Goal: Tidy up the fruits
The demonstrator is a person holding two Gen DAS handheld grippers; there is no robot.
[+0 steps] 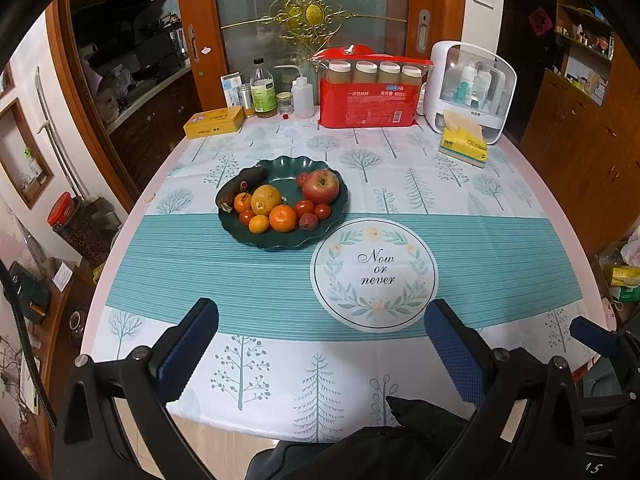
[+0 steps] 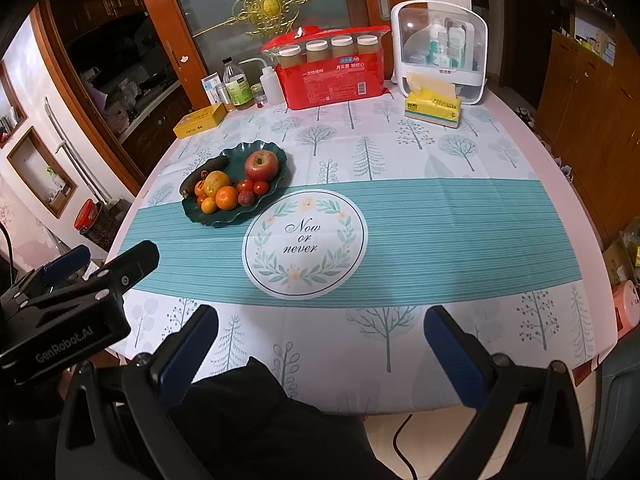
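We hold the left gripper (image 1: 322, 344) and the right gripper (image 2: 320, 350) low over the near table edge, both spread wide with nothing between the pads. All the fruits (image 1: 280, 202) lie together in the dark green plate (image 1: 276, 242), none loose on the tablecloth (image 1: 256, 280). That fits either a gathering done or a sorting-out ahead, so no next move is settled.

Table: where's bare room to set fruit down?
Free: the round mat, the striped cloth right of it, and the near edge by both open grippers. Crowded: green plate, back row by the red pack.
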